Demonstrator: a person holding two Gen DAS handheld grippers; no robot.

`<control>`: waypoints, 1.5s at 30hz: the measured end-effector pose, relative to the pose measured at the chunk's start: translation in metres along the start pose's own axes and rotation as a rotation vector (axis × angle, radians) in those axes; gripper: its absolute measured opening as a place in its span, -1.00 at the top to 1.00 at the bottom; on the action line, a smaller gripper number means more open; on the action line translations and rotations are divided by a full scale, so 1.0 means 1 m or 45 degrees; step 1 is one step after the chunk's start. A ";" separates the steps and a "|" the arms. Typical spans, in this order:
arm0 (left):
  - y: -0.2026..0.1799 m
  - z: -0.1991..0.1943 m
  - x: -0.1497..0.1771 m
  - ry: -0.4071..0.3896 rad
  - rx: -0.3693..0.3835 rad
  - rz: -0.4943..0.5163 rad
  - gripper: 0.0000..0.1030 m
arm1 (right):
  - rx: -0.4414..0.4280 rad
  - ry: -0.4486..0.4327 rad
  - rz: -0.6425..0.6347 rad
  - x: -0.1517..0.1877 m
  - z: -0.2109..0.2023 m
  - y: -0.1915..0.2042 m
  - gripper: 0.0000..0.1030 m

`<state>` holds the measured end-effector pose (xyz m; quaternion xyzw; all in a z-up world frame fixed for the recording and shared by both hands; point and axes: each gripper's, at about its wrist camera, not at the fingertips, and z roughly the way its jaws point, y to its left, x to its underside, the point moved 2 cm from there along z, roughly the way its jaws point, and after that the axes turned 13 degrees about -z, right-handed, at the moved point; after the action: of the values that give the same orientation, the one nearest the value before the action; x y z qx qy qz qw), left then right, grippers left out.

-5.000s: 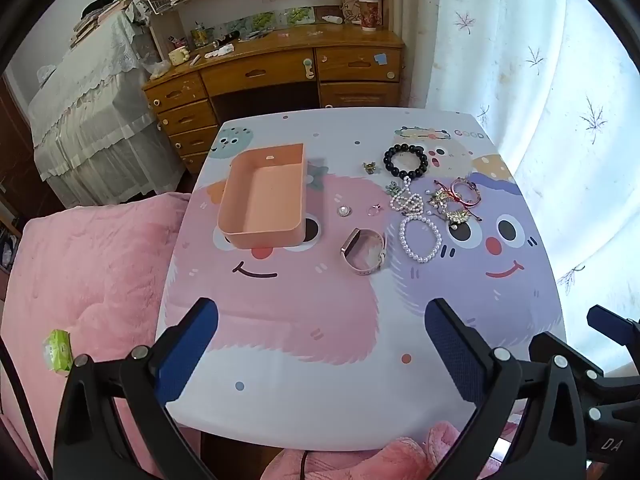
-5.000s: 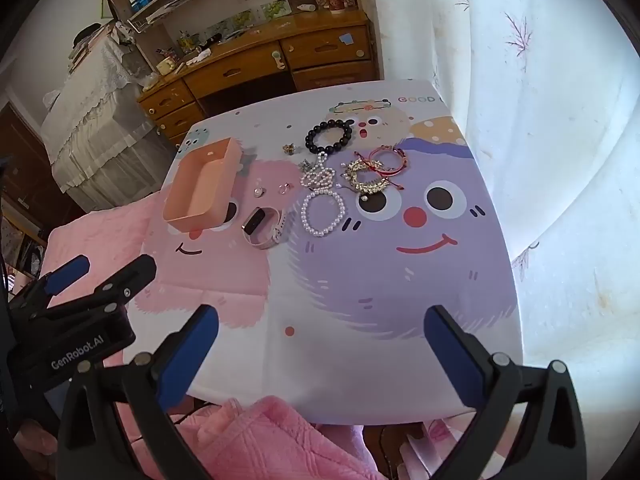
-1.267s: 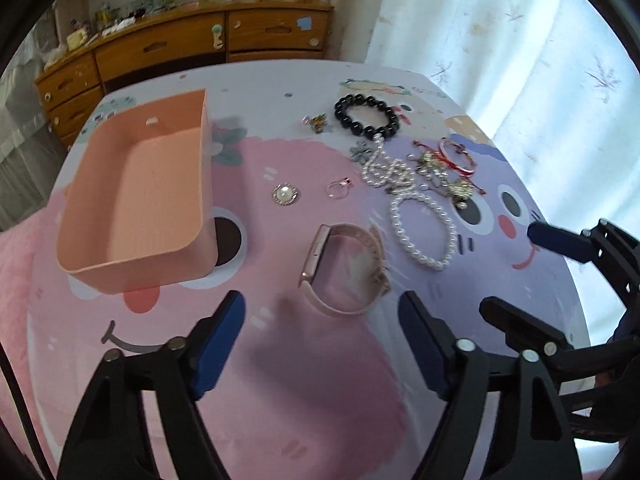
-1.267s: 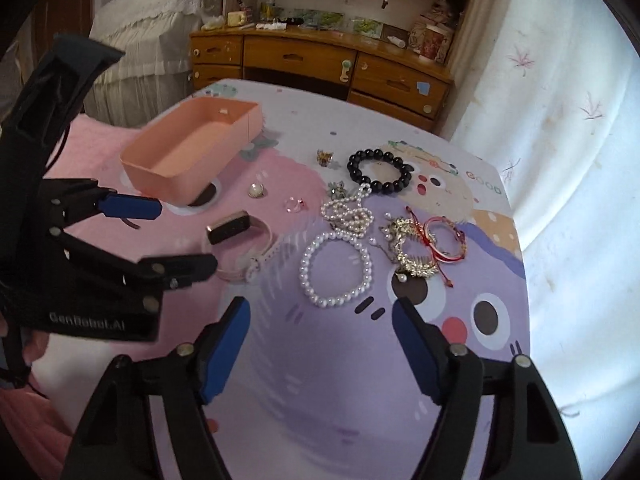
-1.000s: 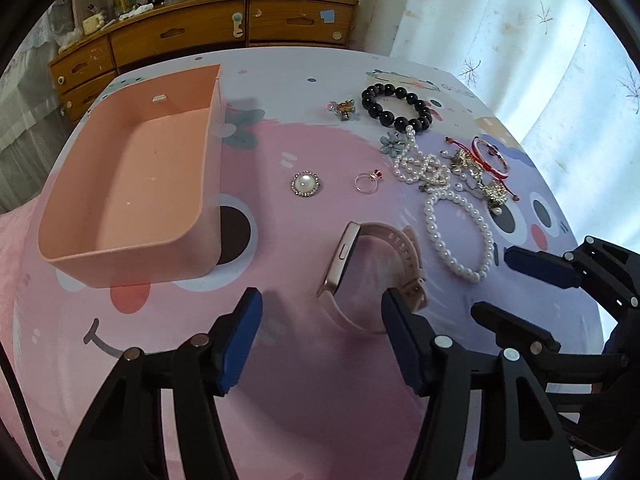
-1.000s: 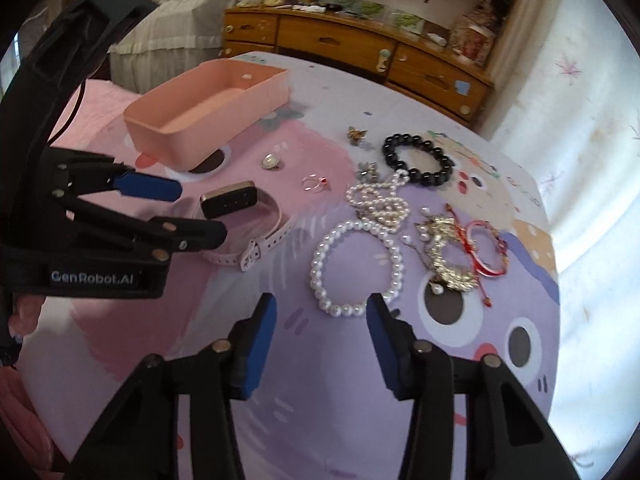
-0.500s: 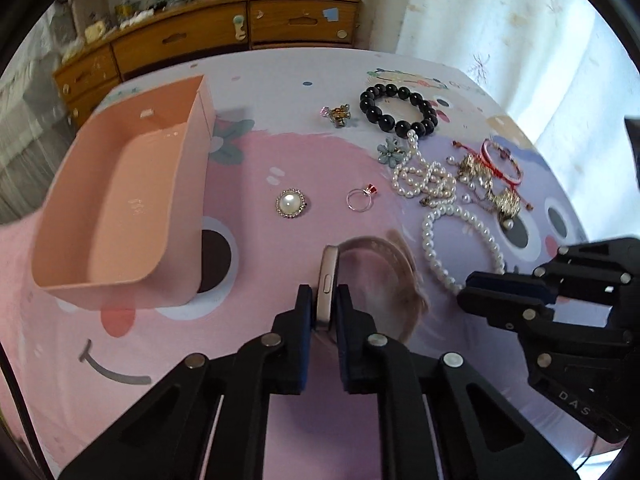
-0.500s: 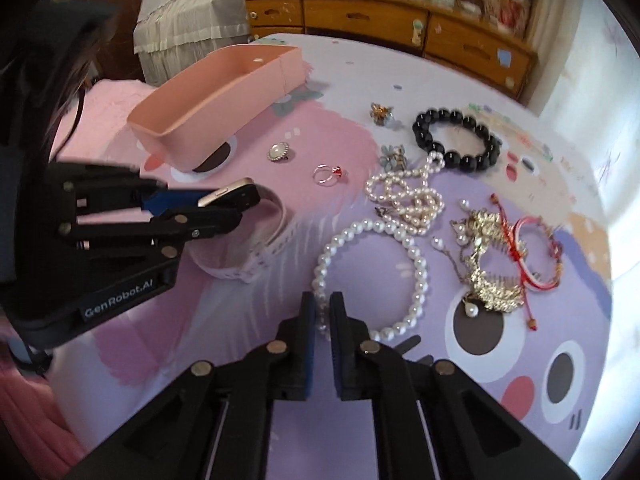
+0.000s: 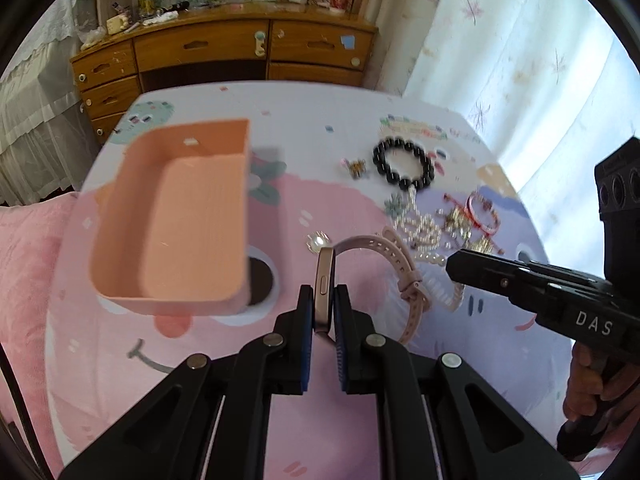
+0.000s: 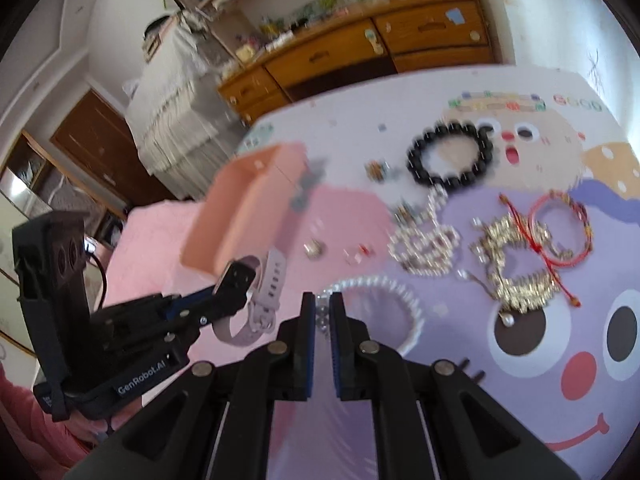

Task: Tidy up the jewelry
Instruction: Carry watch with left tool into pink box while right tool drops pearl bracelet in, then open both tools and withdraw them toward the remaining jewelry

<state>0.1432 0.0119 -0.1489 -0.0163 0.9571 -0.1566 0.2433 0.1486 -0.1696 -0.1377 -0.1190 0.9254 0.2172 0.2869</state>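
My left gripper [image 9: 323, 304] is shut on the rose-gold case of a pink-strapped watch [image 9: 400, 268], which hangs a little above the table. From the right wrist view the same left gripper [image 10: 230, 294] shows at the left with the watch [image 10: 268, 288] in it. My right gripper [image 10: 322, 316] is shut on a white pearl bracelet [image 10: 384, 285], with beads showing between the pads. An open peach box [image 9: 176, 216] sits on the table left of the watch. The right gripper [image 9: 456, 266] reaches in from the right in the left wrist view.
A black bead bracelet [image 10: 448, 160], a knotted pearl strand [image 10: 424, 244], gold jewellery [image 10: 516, 268], a red cord bracelet [image 10: 560, 228], a ring [image 10: 360, 252] and a round brooch [image 10: 314, 248] lie on the cartoon-print table [image 10: 520, 400]. A wooden desk [image 9: 224, 52] stands behind, a curtain at the right.
Both grippers went from open to shut: the left closed on the watch case, the right on the pearl bracelet. Both have since risen, and the right one rolled.
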 end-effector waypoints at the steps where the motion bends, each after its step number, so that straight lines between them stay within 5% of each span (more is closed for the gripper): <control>1: 0.004 -0.006 -0.005 -0.004 0.019 -0.009 0.85 | -0.004 -0.036 0.009 -0.005 -0.004 0.007 0.88; 16: 0.078 -0.046 -0.073 -0.081 0.059 -0.096 0.85 | -0.061 -0.339 0.070 -0.065 0.005 0.085 0.87; 32: 0.124 -0.026 -0.097 -0.102 0.006 -0.154 0.81 | 0.018 -0.324 -0.021 -0.077 0.054 0.133 0.85; 33: 0.125 -0.025 -0.096 -0.094 0.001 -0.157 0.63 | 0.040 -0.312 -0.011 -0.076 0.056 0.132 0.85; 36: 0.130 -0.021 -0.096 -0.053 -0.025 -0.188 -0.44 | 0.118 -0.265 0.058 -0.073 0.061 0.126 0.77; 45: 0.137 -0.017 -0.091 -0.012 -0.051 -0.214 -0.55 | 0.169 -0.250 0.292 -0.041 0.048 0.088 0.52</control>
<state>0.2216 0.1565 -0.1348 -0.1022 0.9541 -0.1572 0.2334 0.1743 -0.0664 -0.1200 0.0282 0.9127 0.1977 0.3565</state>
